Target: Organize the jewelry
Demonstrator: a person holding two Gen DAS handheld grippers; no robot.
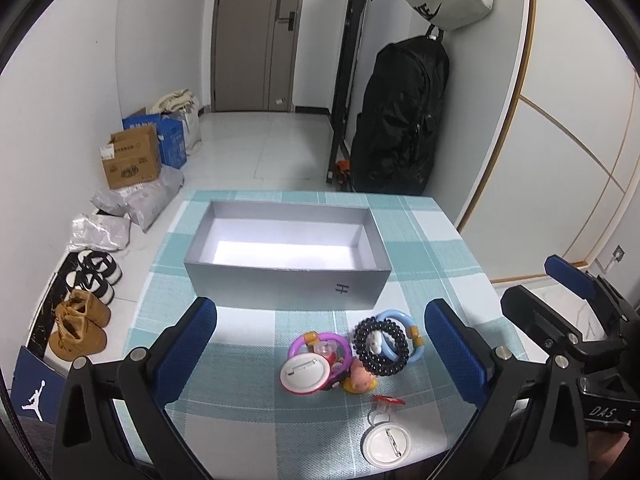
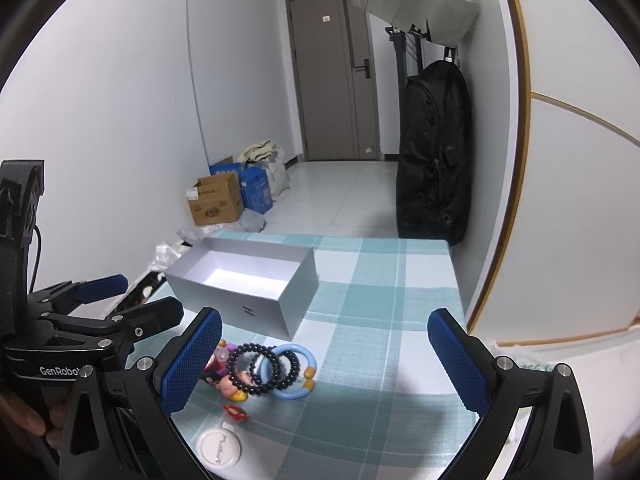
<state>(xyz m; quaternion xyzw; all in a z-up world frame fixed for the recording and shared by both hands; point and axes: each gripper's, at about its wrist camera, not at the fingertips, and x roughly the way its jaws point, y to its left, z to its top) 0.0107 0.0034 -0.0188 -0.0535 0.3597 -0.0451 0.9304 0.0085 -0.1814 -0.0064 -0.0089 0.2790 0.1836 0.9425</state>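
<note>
A pile of jewelry lies on the checked tablecloth (image 1: pixel 256 424): a black bead bracelet (image 1: pixel 381 347), a light blue bangle (image 1: pixel 404 320), a purple ring toy (image 1: pixel 320 346), a white round badge (image 1: pixel 305 372) and a small doll charm (image 1: pixel 362 380). A second white badge (image 1: pixel 385 446) lies nearer, with a small red piece (image 1: pixel 390 400) beside it. An empty grey box (image 1: pixel 288 254) stands behind the pile. My left gripper (image 1: pixel 320 352) is open above the pile. My right gripper (image 2: pixel 324 360) is open, with the bracelets (image 2: pixel 264 368) near its left finger.
The table's right edge runs along a white wall with a gold trim. A black bag (image 1: pixel 400 120) hangs past the far edge. Cardboard boxes (image 1: pixel 132 156), plastic parcels and shoes (image 1: pixel 80 324) lie on the floor to the left.
</note>
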